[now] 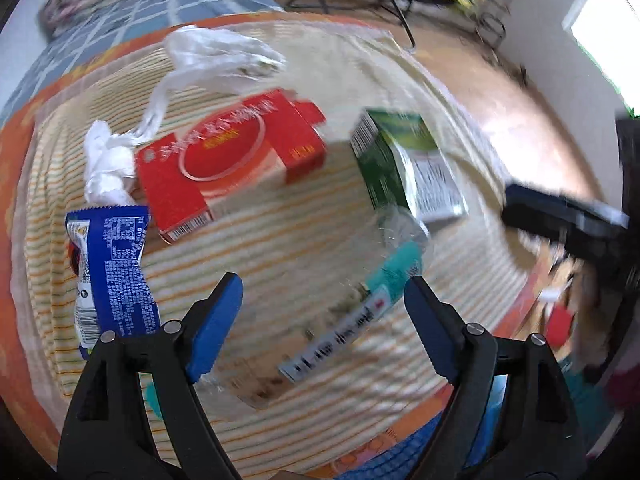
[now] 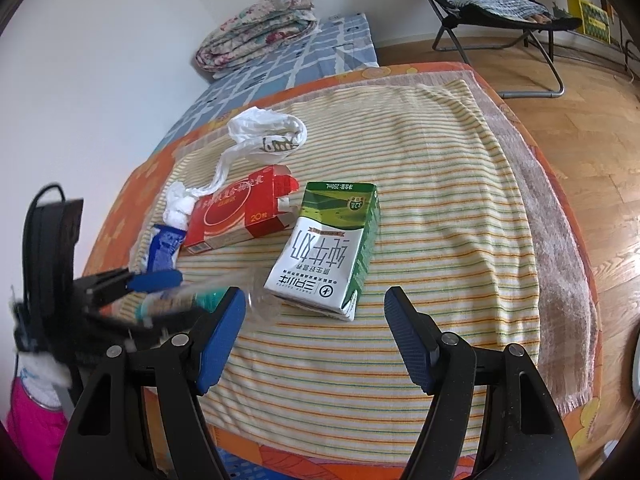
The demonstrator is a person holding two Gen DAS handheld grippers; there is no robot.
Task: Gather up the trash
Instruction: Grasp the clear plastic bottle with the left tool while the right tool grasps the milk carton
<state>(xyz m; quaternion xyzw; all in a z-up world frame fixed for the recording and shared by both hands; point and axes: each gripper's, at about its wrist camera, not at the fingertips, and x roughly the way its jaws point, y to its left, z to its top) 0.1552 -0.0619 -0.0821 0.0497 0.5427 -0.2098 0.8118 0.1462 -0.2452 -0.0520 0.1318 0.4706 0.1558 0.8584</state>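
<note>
Trash lies on a striped towel (image 2: pixel 440 184): a green and white milk carton (image 2: pixel 328 248), a red box (image 2: pixel 236 212), a blue snack wrapper (image 1: pixel 112 272), crumpled white tissue (image 1: pixel 106 164), a white plastic bag (image 2: pixel 264 128) and a clear plastic bottle with a teal label (image 1: pixel 352 320). My left gripper (image 1: pixel 324 316) is open, its jaws either side of the bottle, just above it. It also shows blurred in the right wrist view (image 2: pixel 160 292). My right gripper (image 2: pixel 314 332) is open and empty, just in front of the milk carton.
The towel covers an orange patterned cushion (image 2: pixel 120 208) beside a blue checked mattress (image 2: pixel 312 52) with a folded floral quilt (image 2: pixel 260 28). A folding chair (image 2: pixel 500 12) stands on the wooden floor (image 2: pixel 580 140) to the right.
</note>
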